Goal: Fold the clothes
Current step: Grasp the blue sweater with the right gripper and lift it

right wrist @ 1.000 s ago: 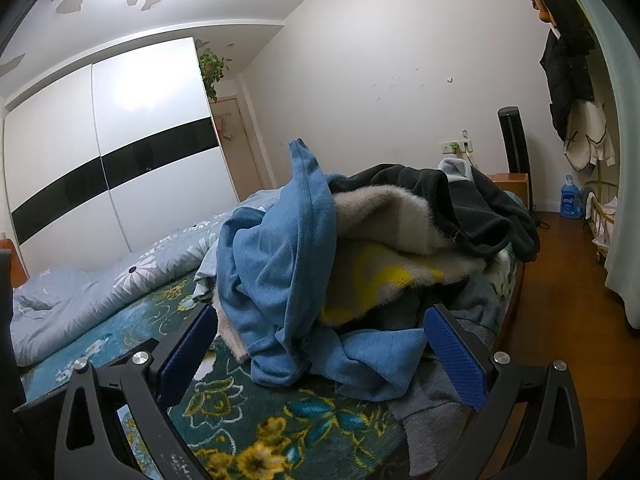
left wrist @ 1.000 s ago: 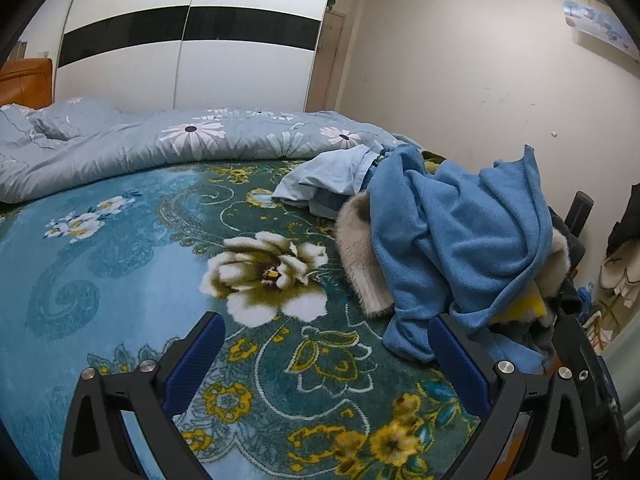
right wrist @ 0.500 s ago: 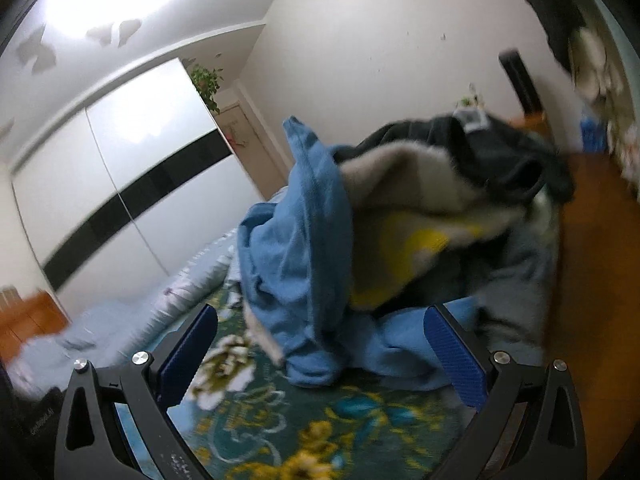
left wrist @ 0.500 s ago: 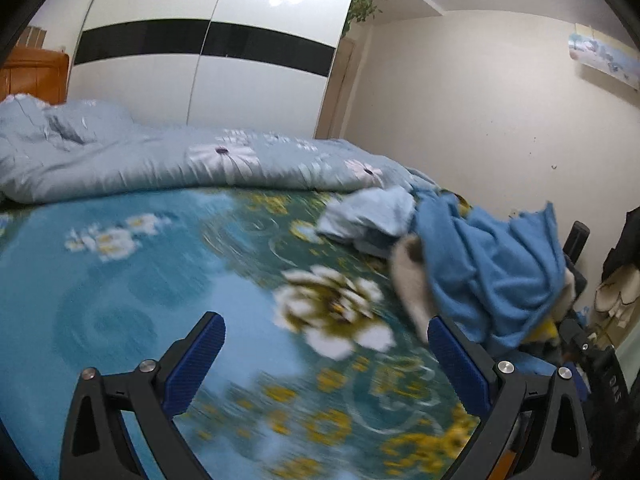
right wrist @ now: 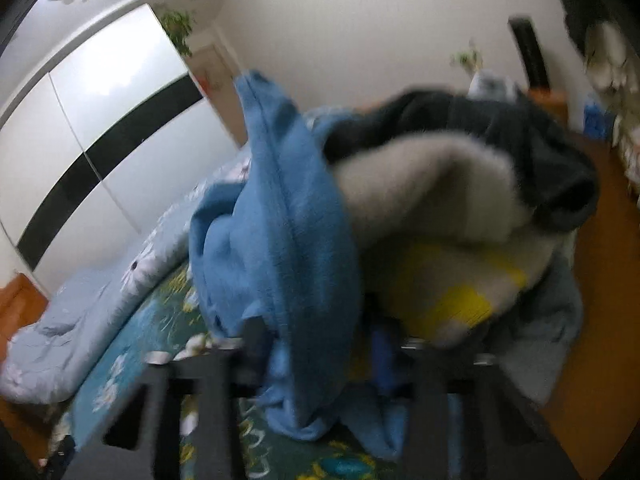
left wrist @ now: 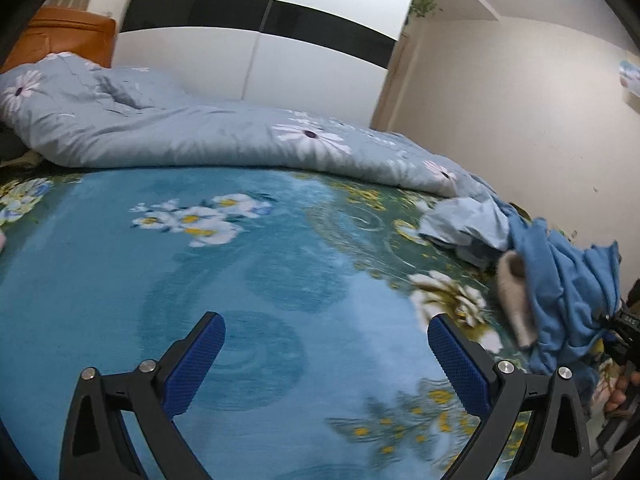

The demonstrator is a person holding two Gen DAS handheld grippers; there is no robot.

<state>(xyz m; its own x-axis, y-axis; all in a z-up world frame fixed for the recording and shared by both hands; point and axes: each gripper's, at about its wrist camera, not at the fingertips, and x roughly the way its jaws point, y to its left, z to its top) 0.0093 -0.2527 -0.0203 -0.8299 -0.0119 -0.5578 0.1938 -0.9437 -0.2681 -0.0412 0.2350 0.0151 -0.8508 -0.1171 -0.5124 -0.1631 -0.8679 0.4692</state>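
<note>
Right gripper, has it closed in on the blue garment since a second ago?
Yes. The right gripper has moved forward into the clothes pile; the blue garment now fills the view against the wardrobe, and blur hides the jaws.

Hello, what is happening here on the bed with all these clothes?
A person holding a gripper in each hand is starting to fold clothes. The right gripper has its fingers drawn in around the blue garment at the front of the clothes pile, though blur hides whether the grip is firm. The left gripper is open and holds nothing, above the bare floral blanket. Nothing looks folded yet.
</note>
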